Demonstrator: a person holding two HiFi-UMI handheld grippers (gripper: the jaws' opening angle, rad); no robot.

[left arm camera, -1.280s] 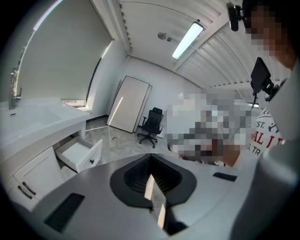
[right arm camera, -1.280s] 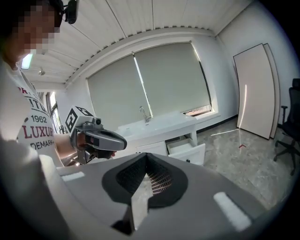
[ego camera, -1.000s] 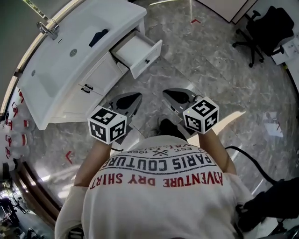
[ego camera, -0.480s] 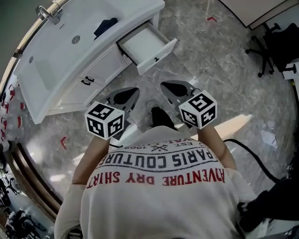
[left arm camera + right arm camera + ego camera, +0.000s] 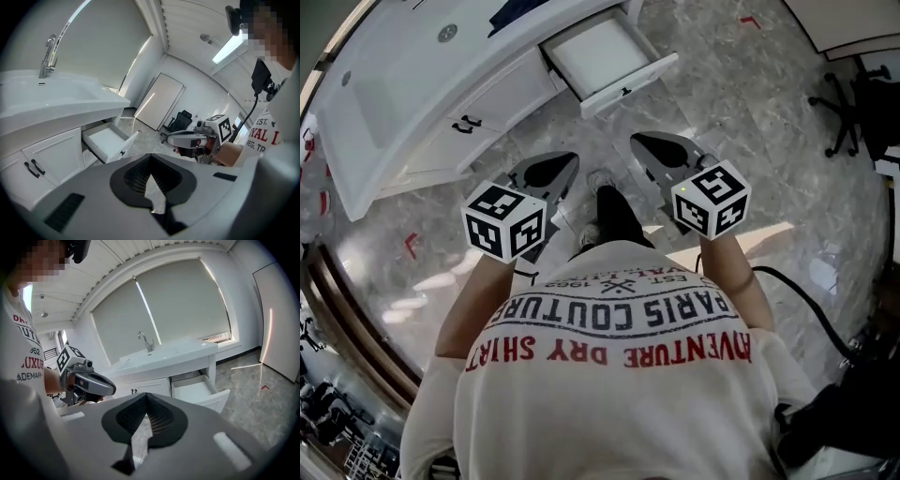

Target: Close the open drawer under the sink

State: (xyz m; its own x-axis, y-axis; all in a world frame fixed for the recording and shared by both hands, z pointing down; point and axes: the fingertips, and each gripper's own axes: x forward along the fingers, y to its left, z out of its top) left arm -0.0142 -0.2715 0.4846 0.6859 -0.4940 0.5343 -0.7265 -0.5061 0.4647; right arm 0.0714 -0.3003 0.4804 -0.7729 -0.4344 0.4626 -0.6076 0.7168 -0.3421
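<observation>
The white drawer (image 5: 609, 54) stands pulled out from the white sink cabinet (image 5: 412, 103) at the top of the head view; it looks empty, with a small black handle on its front. My left gripper (image 5: 565, 161) and right gripper (image 5: 640, 142) are side by side at chest height, both shut and holding nothing, a short way back from the drawer. In the left gripper view the drawer (image 5: 110, 140) lies ahead to the left of the jaws (image 5: 151, 180). In the right gripper view the drawer (image 5: 202, 392) lies ahead to the right of the jaws (image 5: 146, 416).
Beside the drawer are cabinet doors with black handles (image 5: 467, 122). A faucet (image 5: 48, 54) rises over the basin. A dark object (image 5: 511, 9) lies on the counter. An office chair (image 5: 862, 103) stands at the right, and a black cable (image 5: 806, 300) runs over the marble floor.
The cabinet and drawer have slid up and right in the head view as the person moved. Both grippers stay shut and level, side by side.
</observation>
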